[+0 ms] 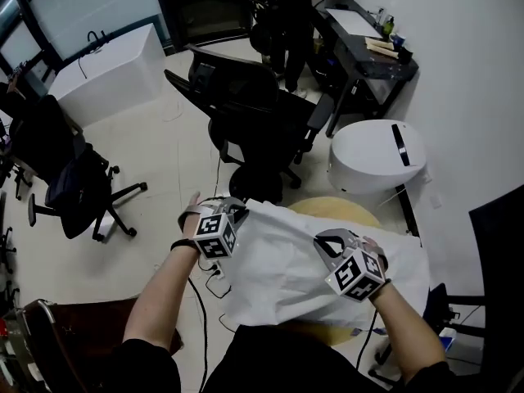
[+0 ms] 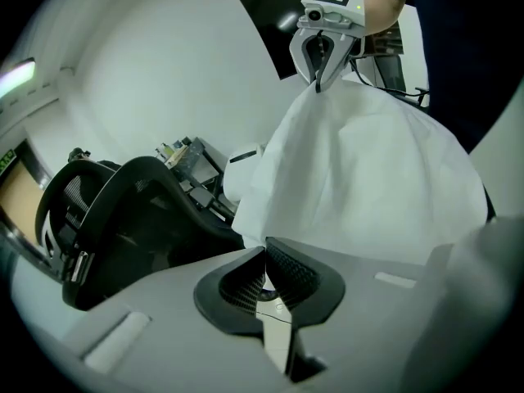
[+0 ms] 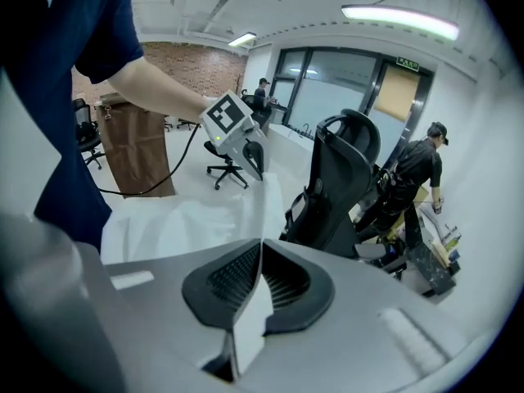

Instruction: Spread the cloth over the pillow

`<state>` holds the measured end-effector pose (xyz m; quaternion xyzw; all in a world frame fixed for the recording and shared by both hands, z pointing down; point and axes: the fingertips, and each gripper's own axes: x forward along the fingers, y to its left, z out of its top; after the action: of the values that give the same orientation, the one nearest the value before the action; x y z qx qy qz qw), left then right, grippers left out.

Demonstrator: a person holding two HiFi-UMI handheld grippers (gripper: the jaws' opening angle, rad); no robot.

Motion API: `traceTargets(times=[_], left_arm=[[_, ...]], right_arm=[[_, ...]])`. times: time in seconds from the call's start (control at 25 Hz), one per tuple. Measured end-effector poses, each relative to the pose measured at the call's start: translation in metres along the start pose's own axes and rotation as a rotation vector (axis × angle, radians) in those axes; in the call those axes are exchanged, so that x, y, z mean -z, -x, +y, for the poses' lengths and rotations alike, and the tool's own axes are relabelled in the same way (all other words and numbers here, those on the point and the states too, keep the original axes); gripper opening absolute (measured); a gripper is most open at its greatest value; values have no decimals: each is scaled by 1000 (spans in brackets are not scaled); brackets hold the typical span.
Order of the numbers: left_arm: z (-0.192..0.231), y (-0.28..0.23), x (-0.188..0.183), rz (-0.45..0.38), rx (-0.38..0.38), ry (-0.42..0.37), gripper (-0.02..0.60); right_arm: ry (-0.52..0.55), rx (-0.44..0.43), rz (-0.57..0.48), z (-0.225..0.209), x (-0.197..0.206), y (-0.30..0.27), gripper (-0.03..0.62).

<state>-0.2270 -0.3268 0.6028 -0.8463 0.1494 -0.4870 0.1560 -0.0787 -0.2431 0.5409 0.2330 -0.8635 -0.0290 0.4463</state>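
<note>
Holding the white cloth (image 1: 282, 273) up by two spots right now: my left gripper (image 1: 235, 210) is clamped tight on its far left corner, and my right gripper (image 1: 327, 240) is pinched closed on the fabric over on the right. The cloth hangs stretched between them, draped over a round wooden table (image 1: 336, 209). A black office chair (image 1: 246, 113) sits just past its far edge.
</note>
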Motion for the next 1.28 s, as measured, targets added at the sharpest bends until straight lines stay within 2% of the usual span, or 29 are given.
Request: traceTargets(times=[0.36, 0.64, 0.84, 1.0, 1.2, 1.28], left_arm=[[42, -59, 29, 33, 38, 55, 2], [70, -85, 49, 59, 35, 105, 1], [52, -121, 72, 111, 120, 100, 0], [25, -148, 85, 138, 190, 131, 0], [6, -164, 88, 133, 222, 163, 51], [3, -165, 88, 125, 223, 163, 76]], right_arm=[[-26, -8, 131, -56, 10, -61, 11], [-75, 11, 178, -93, 8, -97, 11], [-63, -11, 263, -96, 27, -134, 11], [-86, -32, 320, -87, 50, -157, 12], [-121, -74, 351, -75, 69, -171, 20], [-137, -79, 348, -75, 73, -173, 48]])
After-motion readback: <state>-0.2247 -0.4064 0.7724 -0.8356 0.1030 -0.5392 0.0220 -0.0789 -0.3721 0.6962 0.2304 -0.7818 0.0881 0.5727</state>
